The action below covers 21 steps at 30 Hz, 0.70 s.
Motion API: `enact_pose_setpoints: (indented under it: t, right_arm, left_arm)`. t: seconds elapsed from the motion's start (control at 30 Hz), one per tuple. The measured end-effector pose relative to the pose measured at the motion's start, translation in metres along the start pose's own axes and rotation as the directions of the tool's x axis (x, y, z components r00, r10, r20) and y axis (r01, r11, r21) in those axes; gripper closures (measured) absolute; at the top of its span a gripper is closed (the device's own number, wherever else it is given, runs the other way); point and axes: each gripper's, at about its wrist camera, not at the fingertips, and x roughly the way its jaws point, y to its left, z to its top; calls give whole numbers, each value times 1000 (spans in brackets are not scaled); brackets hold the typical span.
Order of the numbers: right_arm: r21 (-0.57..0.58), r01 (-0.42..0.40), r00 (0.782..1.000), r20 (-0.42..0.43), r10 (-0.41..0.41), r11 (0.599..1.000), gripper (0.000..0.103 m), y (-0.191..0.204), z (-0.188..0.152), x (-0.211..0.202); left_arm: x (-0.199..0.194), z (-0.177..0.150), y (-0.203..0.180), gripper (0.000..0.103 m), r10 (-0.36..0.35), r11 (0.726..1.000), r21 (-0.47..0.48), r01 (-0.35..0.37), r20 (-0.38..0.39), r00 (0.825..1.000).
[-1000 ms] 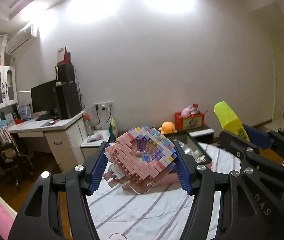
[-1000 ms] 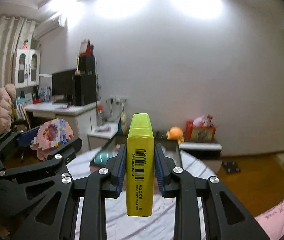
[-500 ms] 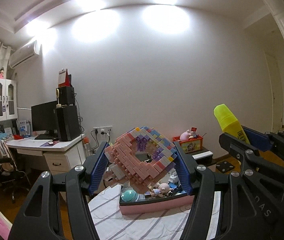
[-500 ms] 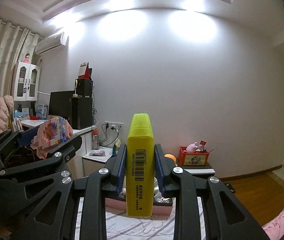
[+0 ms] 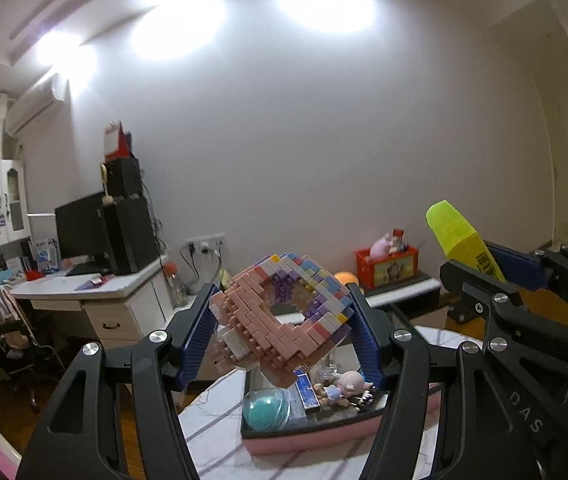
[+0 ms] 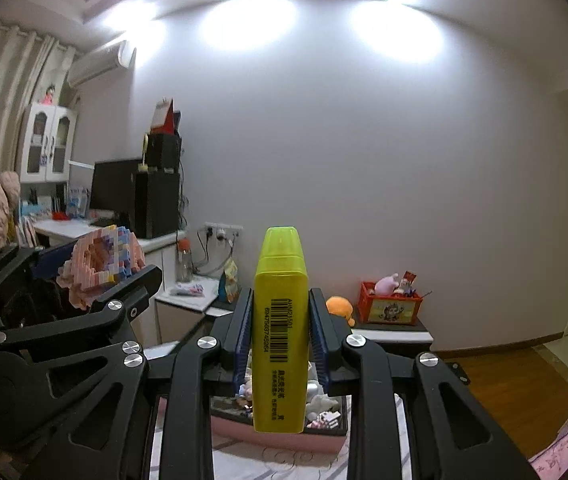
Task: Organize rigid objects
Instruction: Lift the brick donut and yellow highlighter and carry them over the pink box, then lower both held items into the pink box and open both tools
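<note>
My left tool (image 5: 284, 330) is clamped on a building-block model (image 5: 284, 320), a pink and pastel ring of small bricks, blue pads pressing its two sides and holding it in the air above the near end of a pink tray (image 5: 307, 438). My right tool (image 6: 281, 344) grips a yellow highlighter (image 6: 281, 344) upright, cap up and barcode facing me, pads tight on both flat sides. It hangs over the same tray (image 6: 276, 442), which lies on a striped white cloth (image 5: 220, 432). In the tray sit a teal ball in a clear dome (image 5: 264, 410), a small doll figure (image 5: 341, 386) and a blue box (image 5: 307, 390). Each tool shows at the edge of the other's view.
</note>
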Motion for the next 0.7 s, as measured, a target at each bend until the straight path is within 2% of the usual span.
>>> enact_pose_setpoints:
  t: [0.13,0.23,0.33,0.53,0.67,0.7]
  right_arm:
    - [-10,-6,998,-70,5,1000,76,-8,-6,53]
    - [-17,-14,988,-154,11,1000,76,-13,-19,101]
    - [-26,-29,973,-229,22,999,76,-14,-34,139]
    - [-23,-76,925,-374,62,997,76,-12,-70,198]
    - [14,-111,890,-443,106,994,75,-15,-85,222]
    - [20,-115,887,-448,112,993,75,-16,-85,224]
  left_arm:
    - [62,-9,-2,39,-36,999,15,38,-103,994]
    - [112,-24,-2,39,-65,998,4,67,-199,978]
    - [161,-48,-5,39,-72,997,1,77,-322,944]
    - [215,-80,-15,39,-72,996,8,86,-478,875]
    - [226,-85,-16,39,-32,997,46,65,-519,854]
    - [228,-86,-15,38,-35,997,45,68,-522,852]
